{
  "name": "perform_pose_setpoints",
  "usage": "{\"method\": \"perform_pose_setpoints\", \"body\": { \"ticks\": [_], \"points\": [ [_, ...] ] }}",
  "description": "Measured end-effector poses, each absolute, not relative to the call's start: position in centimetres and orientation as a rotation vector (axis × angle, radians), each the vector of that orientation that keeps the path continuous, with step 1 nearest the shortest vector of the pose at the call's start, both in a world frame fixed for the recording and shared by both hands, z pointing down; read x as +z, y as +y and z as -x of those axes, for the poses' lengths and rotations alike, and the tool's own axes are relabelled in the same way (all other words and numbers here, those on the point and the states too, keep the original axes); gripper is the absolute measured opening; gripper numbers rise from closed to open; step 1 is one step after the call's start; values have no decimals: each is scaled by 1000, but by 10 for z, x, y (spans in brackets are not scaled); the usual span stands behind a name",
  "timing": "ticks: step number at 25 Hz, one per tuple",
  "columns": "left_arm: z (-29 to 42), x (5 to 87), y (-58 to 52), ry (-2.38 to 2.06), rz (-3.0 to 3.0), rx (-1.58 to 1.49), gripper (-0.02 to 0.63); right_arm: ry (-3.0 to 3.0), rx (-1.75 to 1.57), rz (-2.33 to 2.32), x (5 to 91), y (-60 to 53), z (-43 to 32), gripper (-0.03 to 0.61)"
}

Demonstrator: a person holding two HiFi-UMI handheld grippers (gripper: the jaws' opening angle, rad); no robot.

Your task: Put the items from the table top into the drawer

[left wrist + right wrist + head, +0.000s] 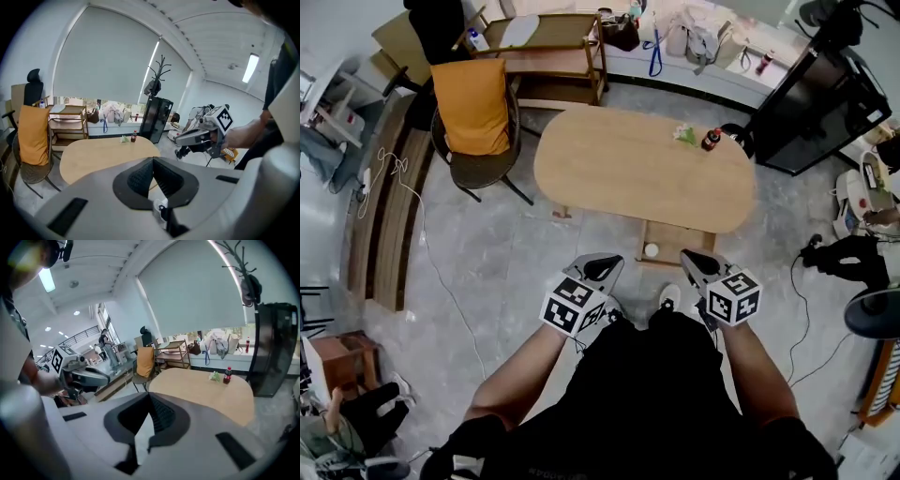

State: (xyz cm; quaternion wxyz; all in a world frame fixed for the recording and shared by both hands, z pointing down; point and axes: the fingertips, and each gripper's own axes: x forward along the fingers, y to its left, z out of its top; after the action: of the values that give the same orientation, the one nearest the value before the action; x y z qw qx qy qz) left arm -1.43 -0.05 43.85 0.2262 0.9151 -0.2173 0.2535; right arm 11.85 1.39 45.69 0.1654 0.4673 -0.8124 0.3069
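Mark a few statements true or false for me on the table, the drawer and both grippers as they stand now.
1. The bottle stands on the table. True.
2. The right gripper holds the bottle. False: its jaws are together on nothing, close to the person.
3. The drawer is open, with a small white round thing in it. True.
4. The chair draped in orange stands at the table's right end in the head view. False: it stands at the left end.
5. The left gripper is shut and empty. True.

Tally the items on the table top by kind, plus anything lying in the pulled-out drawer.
Bottle: 1
Green-and-white item: 1
White round thing in the drawer: 1
Total: 3
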Motion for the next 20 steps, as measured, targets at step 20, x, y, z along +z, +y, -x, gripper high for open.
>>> {"method": "perform_pose_setpoints", "body": {
  "ticks": [20],
  "points": [
    [-108,370,152,-731,-2590,489,5,-2592,680,-1274,358,208,-197,3]
  ]
}}
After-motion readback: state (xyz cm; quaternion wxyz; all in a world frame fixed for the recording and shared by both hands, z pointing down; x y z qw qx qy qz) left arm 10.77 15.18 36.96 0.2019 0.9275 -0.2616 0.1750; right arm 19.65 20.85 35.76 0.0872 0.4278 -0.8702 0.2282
